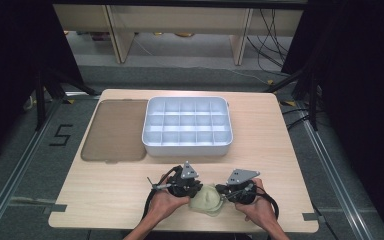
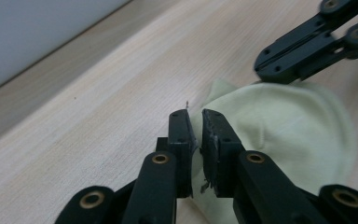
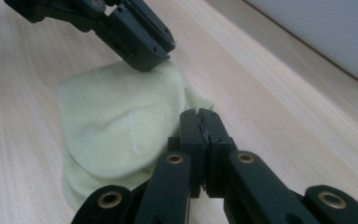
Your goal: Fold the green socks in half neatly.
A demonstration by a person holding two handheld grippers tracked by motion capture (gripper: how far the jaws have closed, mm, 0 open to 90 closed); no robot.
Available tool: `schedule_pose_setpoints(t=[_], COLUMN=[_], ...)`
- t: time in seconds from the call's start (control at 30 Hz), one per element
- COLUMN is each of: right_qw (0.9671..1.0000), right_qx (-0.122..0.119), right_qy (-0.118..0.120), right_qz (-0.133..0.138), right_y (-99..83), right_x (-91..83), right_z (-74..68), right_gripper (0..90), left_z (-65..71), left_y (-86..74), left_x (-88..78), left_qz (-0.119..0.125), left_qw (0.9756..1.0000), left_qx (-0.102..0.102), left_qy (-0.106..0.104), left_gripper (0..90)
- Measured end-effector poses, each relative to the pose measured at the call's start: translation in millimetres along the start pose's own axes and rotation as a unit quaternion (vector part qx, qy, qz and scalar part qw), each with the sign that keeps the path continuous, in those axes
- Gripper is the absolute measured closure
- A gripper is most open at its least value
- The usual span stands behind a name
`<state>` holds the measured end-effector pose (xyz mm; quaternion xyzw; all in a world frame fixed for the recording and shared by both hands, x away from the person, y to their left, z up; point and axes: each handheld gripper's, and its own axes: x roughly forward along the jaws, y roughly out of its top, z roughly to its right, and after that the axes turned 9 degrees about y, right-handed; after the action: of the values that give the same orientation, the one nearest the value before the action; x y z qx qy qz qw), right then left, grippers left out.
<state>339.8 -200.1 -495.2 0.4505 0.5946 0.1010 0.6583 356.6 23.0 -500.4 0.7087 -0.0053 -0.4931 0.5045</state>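
A pale yellow-green cloth [image 1: 207, 200] lies bunched near the table's front edge, between my two grippers. My left gripper [image 1: 198, 192] comes at it from the left. In the left gripper view that gripper [image 2: 198, 114] is shut on the cloth [image 2: 284, 126], with fabric pinched between the pads. My right gripper [image 1: 222, 192] comes from the right. In the right gripper view its jaws [image 3: 199, 112] are pressed together at the edge of the cloth [image 3: 116, 121], and a small flap sticks out past the tips. Each gripper view shows the other gripper [image 2: 261, 70] [image 3: 151, 58] at the cloth's far edge.
A white tray [image 1: 186, 150] divided into several empty compartments stands at the middle of the wooden table [image 1: 105, 190]. A flat brownish lid [image 1: 115, 130] lies to its left. The tray's wall [image 2: 28, 37] [image 3: 331, 32] rises close behind the grippers.
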Motion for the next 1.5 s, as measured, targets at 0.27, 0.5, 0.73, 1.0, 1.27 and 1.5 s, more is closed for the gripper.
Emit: schedule_pose_setpoints(t=[0.27,0.5,0.73,1.0,1.27,1.5], right_qw=[0.9988,0.9999,0.9996,0.9991,0.9989,0.9988], right_qx=[-0.010,-0.012,0.003,-0.007,-0.004,-0.012], right_qy=[0.011,0.003,0.006,0.028,0.029,0.023], right_qz=[0.047,-0.010,0.028,0.033,0.036,0.042], right_y=[9.8,1.5,2.8,-5.2,-7.6,-7.9], right_x=[-6.6,5.9,-9.3,-18.1,-19.8,-21.5], right_z=[-3.7,2.1,0.4,-12.1,-11.2,-11.9], right_gripper=[89.3,89.0,88.5,88.0,86.5,86.1], left_z=[-1.0,-1.7,-5.4,-3.1,8.0,10.7], left_y=[-1.2,-2.5,-2.5,-20.7,-28.6,-31.5], left_x=[3.0,4.1,-11.3,-35.7,-36.2,-29.0], left_qz=[0.000,-0.002,0.016,0.013,-0.041,-0.055], left_qw=[1.0000,1.0000,0.9998,0.9981,0.9952,0.9928], left_qx=[-0.002,0.000,-0.012,-0.056,-0.088,-0.104], left_qy=[-0.002,0.006,-0.003,-0.023,-0.016,-0.022], left_gripper=[81.6,82.2,80.0,53.6,37.5,36.5])
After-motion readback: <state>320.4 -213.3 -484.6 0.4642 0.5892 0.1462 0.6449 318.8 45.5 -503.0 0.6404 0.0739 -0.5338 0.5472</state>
